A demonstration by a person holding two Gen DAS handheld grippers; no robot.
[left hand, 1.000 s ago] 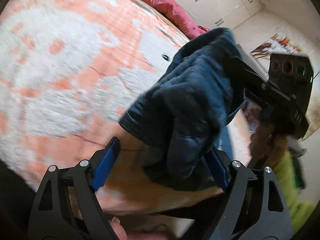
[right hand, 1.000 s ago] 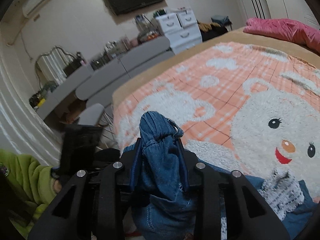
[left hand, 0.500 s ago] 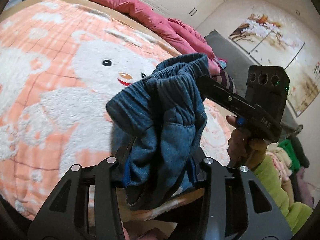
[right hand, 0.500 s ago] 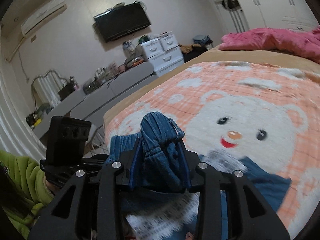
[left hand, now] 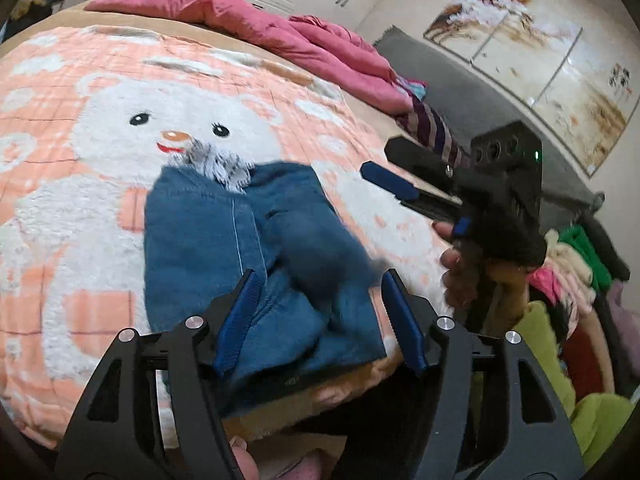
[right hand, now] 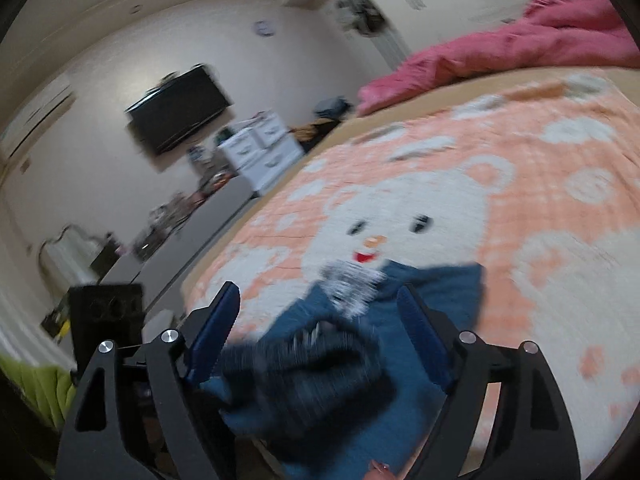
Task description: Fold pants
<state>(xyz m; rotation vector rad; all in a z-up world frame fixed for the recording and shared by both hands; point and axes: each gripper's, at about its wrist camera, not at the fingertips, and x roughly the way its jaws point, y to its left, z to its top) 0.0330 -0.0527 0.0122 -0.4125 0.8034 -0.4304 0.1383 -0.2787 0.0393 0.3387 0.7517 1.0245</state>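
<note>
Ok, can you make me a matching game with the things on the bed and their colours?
Things:
1. pants
2. quilt
3. bear's nose
4. pads of the left gripper

Colours:
A. orange
B. pink
C. blue denim
D. bright blue

Pairs: 1-C, 2-B, 3-A, 4-D
</note>
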